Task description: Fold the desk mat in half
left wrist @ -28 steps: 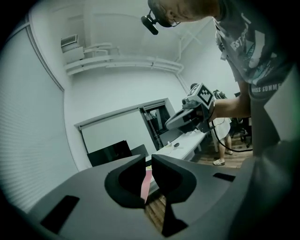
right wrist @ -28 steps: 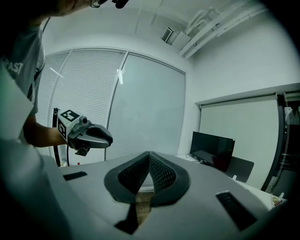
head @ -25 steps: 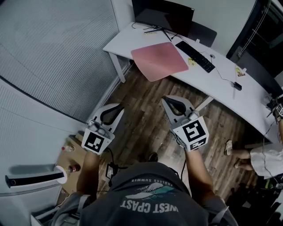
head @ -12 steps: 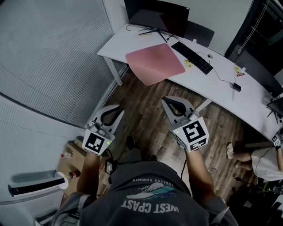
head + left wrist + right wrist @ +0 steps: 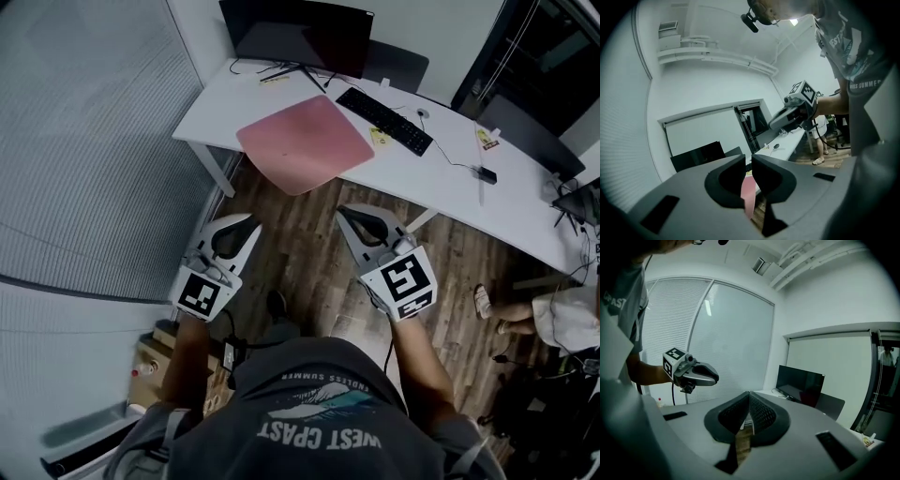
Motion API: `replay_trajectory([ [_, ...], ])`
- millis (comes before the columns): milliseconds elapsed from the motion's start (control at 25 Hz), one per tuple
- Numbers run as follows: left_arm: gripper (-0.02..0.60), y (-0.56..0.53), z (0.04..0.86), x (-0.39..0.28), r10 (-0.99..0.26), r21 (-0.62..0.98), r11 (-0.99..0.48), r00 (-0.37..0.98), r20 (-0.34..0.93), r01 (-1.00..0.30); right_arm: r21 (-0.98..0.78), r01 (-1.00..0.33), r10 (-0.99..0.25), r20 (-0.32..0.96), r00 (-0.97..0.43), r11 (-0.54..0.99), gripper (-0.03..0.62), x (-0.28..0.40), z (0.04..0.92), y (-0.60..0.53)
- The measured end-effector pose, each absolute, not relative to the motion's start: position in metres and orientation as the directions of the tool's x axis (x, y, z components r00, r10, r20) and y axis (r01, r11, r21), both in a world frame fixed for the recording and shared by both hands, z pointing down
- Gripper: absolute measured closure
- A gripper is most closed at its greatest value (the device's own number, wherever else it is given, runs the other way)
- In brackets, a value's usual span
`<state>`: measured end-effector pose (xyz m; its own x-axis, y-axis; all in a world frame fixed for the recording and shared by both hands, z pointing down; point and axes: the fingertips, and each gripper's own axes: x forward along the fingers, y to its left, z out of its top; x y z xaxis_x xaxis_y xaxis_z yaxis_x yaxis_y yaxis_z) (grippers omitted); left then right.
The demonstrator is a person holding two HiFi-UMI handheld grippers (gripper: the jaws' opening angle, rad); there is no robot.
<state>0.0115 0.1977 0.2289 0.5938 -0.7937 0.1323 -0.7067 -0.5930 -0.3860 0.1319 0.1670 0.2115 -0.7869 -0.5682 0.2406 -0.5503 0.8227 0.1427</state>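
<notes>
The pink desk mat [image 5: 305, 143] lies flat on the white desk [image 5: 450, 187], its near corner hanging over the desk's front edge. Both grippers hang over the wooden floor, short of the desk and apart from the mat. My left gripper [image 5: 246, 223] points at the desk with its jaws nearly together and nothing between them. In the left gripper view a strip of the mat [image 5: 749, 197] shows far off behind the left gripper [image 5: 748, 161]. My right gripper [image 5: 349, 214] is shut and empty; the right gripper [image 5: 749, 397] shows its tips meeting.
A dark monitor [image 5: 300, 33], a black keyboard [image 5: 384, 120] and cables sit on the desk behind and right of the mat. A chair back [image 5: 394, 66] stands behind it. A person's legs [image 5: 506, 309] are at the right. Blinds fill the left wall.
The desk and mat have slid down and left in the head view as I walk closer. Both grippers keep their pose in front of me, jaws unchanged.
</notes>
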Motion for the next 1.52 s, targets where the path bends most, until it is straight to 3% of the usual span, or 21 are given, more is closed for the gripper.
replay_trajectory([
  [1040,0.531,0.073,0.245,-0.112,-0.706,-0.386,-0.679,0.700,0.109,-0.625,0.212,-0.620,-0.654,0.300,-0.695,0.756,0.568,0.013,0.211,0.071],
  [1520,0.531,0.024,0.299,-0.134,-0.743,-0.485,-0.650,0.624,0.243,-0.585,0.218,-0.575,-0.612,0.371,-0.699,0.788,0.568,0.006,0.253,0.028],
])
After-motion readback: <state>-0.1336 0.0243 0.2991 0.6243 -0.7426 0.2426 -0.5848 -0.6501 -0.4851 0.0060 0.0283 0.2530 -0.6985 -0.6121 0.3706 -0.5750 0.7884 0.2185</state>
